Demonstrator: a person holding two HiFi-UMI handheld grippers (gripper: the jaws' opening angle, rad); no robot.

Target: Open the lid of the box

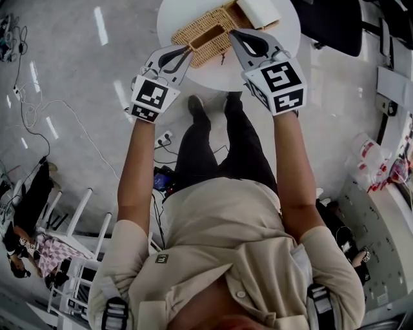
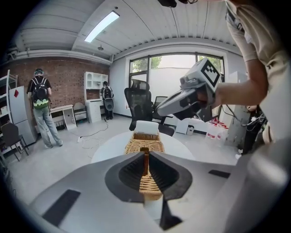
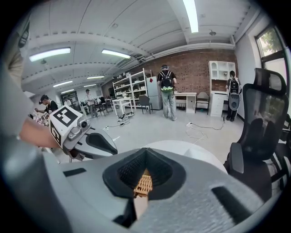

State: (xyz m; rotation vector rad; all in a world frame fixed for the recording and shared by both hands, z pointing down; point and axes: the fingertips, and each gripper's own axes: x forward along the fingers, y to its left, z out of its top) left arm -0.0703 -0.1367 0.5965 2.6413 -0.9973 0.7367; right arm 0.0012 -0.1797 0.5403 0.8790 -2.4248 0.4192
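A woven wicker box (image 1: pixel 205 33) lies on a round white table (image 1: pixel 287 38), with a white block (image 1: pixel 258 11) at its far end. My left gripper (image 1: pixel 188 48) points at the box's near left corner, jaws together. My right gripper (image 1: pixel 232 32) reaches the box's right side near the middle, also closed. In the left gripper view the shut jaws (image 2: pixel 145 152) frame the wicker box (image 2: pixel 145 141) straight ahead, and the right gripper (image 2: pixel 182 98) hangs above it. Wicker (image 3: pixel 144 183) shows through the shut right gripper (image 3: pixel 146 150). Whether either gripper pinches the weave is not visible.
A black office chair (image 3: pixel 259 136) stands just beyond the table. The person's legs (image 1: pixel 222 142) are below the table edge. Cables (image 1: pixel 51 129) and a power strip (image 1: pixel 164 138) lie on the floor, and white chairs (image 1: pixel 84 258) stand at the lower left. People (image 2: pixel 41 109) stand far back.
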